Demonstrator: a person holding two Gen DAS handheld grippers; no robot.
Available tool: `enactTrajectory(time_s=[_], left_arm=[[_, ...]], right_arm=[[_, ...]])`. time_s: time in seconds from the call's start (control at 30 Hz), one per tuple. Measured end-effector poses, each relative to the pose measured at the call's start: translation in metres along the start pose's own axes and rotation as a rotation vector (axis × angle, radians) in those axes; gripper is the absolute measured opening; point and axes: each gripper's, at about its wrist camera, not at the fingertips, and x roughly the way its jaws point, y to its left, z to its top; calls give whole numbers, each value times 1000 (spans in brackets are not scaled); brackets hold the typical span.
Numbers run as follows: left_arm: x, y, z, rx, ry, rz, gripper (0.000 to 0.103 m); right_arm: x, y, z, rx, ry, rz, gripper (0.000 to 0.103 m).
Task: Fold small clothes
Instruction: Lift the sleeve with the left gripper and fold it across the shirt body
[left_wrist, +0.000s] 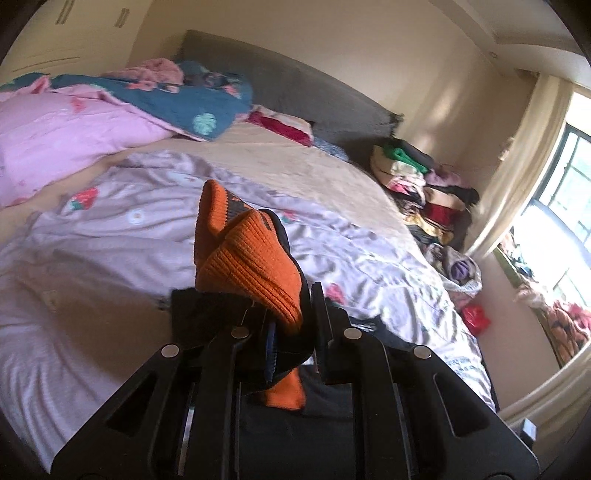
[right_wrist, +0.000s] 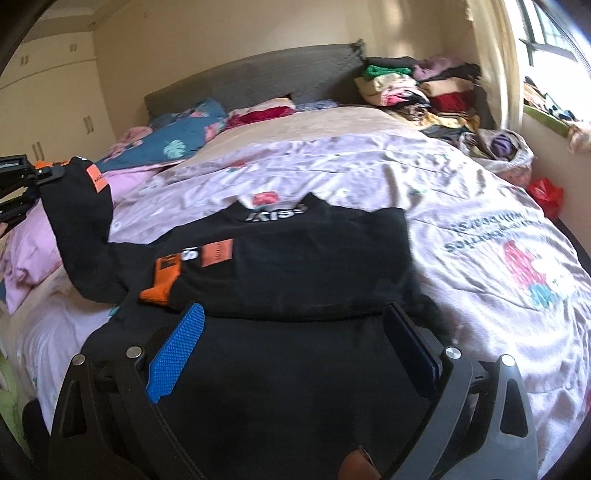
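Note:
A black sweater (right_wrist: 295, 254) with orange patches lies spread on the pale lilac sheet (right_wrist: 369, 170) of the bed. One sleeve is lifted off to the left. My left gripper (left_wrist: 295, 332) is shut on that sleeve's orange ribbed cuff (left_wrist: 251, 258), which sticks up past the fingers. In the right wrist view the left gripper (right_wrist: 22, 177) shows at the far left edge with the sleeve hanging from it. The other orange cuff (right_wrist: 162, 284) rests on the sweater's body. My right gripper (right_wrist: 295, 343) hovers low over the sweater's near hem, jaws wide apart and open, pressing nothing.
A pink duvet (left_wrist: 55, 133) and a blue floral pillow (left_wrist: 199, 99) lie towards the grey headboard (right_wrist: 258, 77). A heap of folded and loose clothes (right_wrist: 417, 88) sits beside the bed near the window. A red bag (right_wrist: 546, 192) lies by the bed's right side.

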Motion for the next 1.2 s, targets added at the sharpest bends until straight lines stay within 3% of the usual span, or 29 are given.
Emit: enactTrajectory(time_s=[0.37,1.2], left_arm=[[30,-48,-27,50,66,-114,9],[95,-104,-124,193,370,-284,10]], right_arm=[[2,-43,-4,80,-19,-48,97],[-6,-105,-7,255,-45,-147,96]])
